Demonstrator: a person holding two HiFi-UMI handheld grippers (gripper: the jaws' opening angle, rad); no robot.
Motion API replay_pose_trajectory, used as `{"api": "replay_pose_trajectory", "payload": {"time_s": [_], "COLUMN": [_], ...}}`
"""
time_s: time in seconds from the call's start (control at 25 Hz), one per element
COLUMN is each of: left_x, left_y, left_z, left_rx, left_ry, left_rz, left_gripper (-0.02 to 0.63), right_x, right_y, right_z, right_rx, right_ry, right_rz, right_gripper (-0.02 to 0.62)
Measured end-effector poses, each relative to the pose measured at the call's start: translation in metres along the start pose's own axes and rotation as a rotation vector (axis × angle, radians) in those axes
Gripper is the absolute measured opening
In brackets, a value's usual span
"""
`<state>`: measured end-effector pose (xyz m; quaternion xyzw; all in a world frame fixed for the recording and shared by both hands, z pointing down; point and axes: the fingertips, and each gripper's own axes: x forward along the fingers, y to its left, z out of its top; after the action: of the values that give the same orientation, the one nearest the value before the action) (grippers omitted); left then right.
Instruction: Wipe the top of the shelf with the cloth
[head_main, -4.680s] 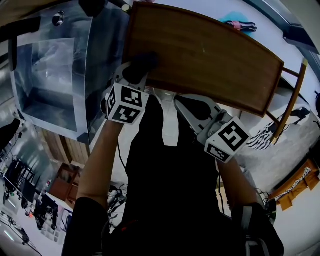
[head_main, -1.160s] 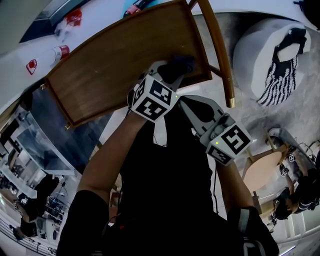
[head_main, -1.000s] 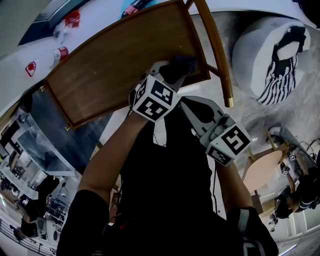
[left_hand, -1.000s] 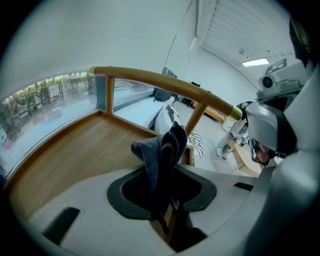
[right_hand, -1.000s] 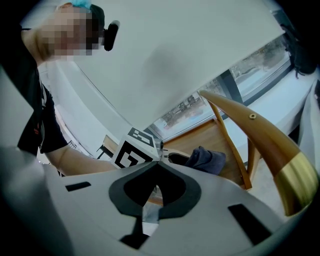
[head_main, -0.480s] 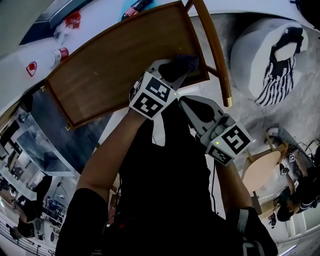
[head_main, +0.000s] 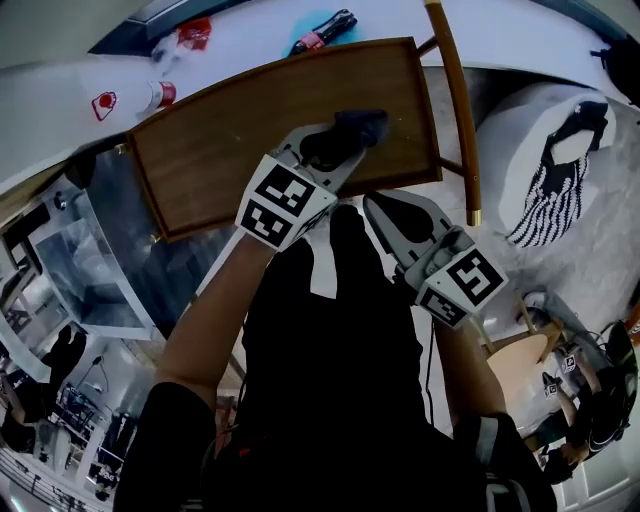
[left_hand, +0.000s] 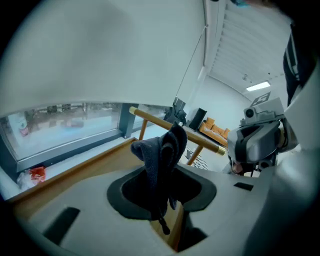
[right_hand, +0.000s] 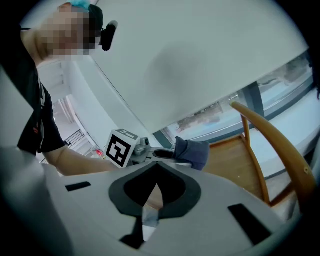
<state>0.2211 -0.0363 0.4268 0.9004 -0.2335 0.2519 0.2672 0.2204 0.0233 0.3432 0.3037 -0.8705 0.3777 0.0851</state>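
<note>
The shelf's brown wooden top (head_main: 230, 130) with a raised rim fills the upper middle of the head view. My left gripper (head_main: 345, 140) reaches over its near edge and is shut on a dark grey-blue cloth (head_main: 352, 128) that rests on the wood towards the right end. In the left gripper view the cloth (left_hand: 161, 150) bunches up out of the shut jaws, over the wooden top (left_hand: 100, 162). My right gripper (head_main: 378, 208) hangs just off the shelf's near edge, shut with nothing in it. Its view shows the left gripper's marker cube (right_hand: 121, 148) and the cloth (right_hand: 192, 151).
A curved wooden rail (head_main: 455, 100) runs past the shelf's right end. A white sill behind holds a bottle (head_main: 160, 95), red wrappers (head_main: 192, 30) and a dark bottle (head_main: 322, 35). A grey pouf with a striped cloth (head_main: 555, 170) is at right, a glass cabinet (head_main: 75, 260) at left.
Over the last seconds the left gripper carried the cloth along the shelf top from its left part towards the right end, then slightly inward. The right gripper stayed shut below the edge.
</note>
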Motion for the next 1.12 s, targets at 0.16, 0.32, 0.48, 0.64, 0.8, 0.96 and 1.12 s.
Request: {"api": "replay_pose_trajectory", "payload": {"time_s": [0.16,0.32,0.48,0.64,0.8,0.96,1.12], "left_x": [-0.055,-0.113,-0.17,-0.225,-0.274,-0.32,-0.365], "left_y": [0.021,0.041,0.052,0.058,0.06,0.056,0.05], "left_z": [0.017,0.026,0.03,0.037,0.049,0.063,0.074], "left_rx": [-0.038,-0.069,-0.094,-0.111,-0.107,-0.089,-0.071], "left_ry": [-0.088,-0.163,-0.22,-0.275,-0.335,-0.395,-0.451], "left_rz": [0.057,0.118,0.174,0.232,0.266,0.297,0.329], "left_gripper": [0.134,0.134,0.135,0.135,0.135,0.135,0.135], "right_x": [0.023,0.044,0.064,0.082,0.099,0.111,0.119], "right_y": [0.027,0.053,0.083,0.117,0.152,0.186,0.215], "right_z": [0.018,0.036,0.051,0.066,0.08,0.096,0.114], "right_rx": [-0.062,-0.121,-0.173,-0.225,-0.275,-0.328,-0.38], "right_ry": [0.009,0.024,0.038,0.038,0.036,0.027,0.01], "right_rz": [0.041,0.078,0.11,0.148,0.184,0.21,0.223], "right_gripper": [0.003,0.005,0.004,0.004,0.004,0.004,0.004]}}
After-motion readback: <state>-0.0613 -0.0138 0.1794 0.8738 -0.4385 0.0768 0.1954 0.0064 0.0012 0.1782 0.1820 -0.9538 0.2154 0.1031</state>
